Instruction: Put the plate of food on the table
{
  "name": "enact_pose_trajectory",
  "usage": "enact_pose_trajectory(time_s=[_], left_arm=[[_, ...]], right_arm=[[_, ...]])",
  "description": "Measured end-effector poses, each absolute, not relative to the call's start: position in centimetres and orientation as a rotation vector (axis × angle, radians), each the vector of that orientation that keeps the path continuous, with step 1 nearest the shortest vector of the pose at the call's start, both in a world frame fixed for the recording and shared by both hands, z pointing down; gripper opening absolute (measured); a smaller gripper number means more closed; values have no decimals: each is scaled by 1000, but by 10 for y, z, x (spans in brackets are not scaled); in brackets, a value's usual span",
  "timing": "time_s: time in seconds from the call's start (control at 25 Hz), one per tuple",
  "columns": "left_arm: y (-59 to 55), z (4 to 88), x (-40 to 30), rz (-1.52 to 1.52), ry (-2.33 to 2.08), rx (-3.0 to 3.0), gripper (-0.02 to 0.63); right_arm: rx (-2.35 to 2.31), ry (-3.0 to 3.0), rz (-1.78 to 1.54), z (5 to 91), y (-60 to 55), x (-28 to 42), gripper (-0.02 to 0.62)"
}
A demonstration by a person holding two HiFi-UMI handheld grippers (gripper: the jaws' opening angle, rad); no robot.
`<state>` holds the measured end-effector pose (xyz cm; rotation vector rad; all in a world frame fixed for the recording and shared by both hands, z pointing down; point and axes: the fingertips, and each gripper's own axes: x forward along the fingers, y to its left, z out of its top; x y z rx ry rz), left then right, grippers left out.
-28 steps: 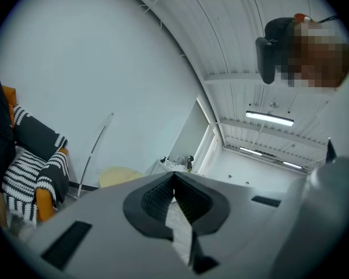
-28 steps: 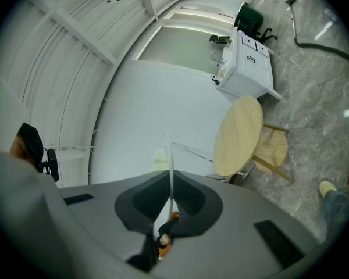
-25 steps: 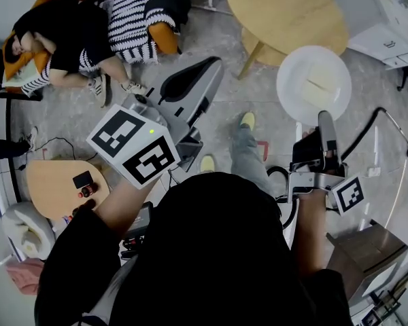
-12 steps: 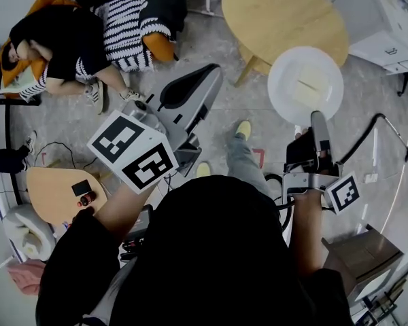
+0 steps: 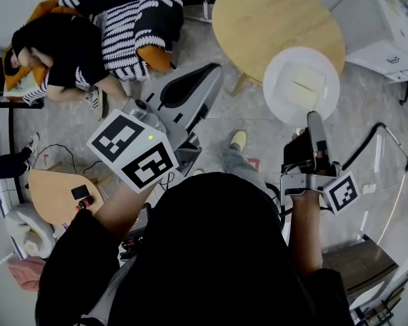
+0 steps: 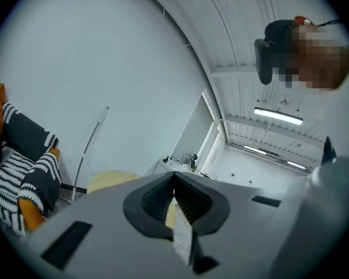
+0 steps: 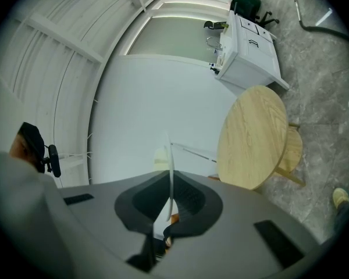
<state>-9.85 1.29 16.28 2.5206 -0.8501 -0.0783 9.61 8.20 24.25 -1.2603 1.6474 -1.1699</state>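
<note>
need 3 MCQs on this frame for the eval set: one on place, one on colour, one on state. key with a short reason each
1. In the head view, where does the plate show?
A. In the lower left corner.
B. Overlapping the near edge of the round wooden table.
C. At the far left edge.

2. What colour is the plate?
A. Blue.
B. Black.
C. White.

3. What is the right gripper doing?
A. Shut on the plate's rim.
B. Open and empty.
C. Shut on a cup.

Key:
1 B: the plate covers that table's edge in the head view.
2 C: it is white under the pale food.
3 A: the right gripper view shows the rim edge-on between the closed jaws.
</note>
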Motion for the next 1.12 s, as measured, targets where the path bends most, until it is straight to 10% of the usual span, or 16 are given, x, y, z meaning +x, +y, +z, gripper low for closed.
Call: enact_pose_trajectory(time_s=[1.12], left_arm=[[-51, 156, -17, -73, -917, 2546, 9]], right_arm=[[-1144, 1716, -1197, 249, 2, 162, 15]])
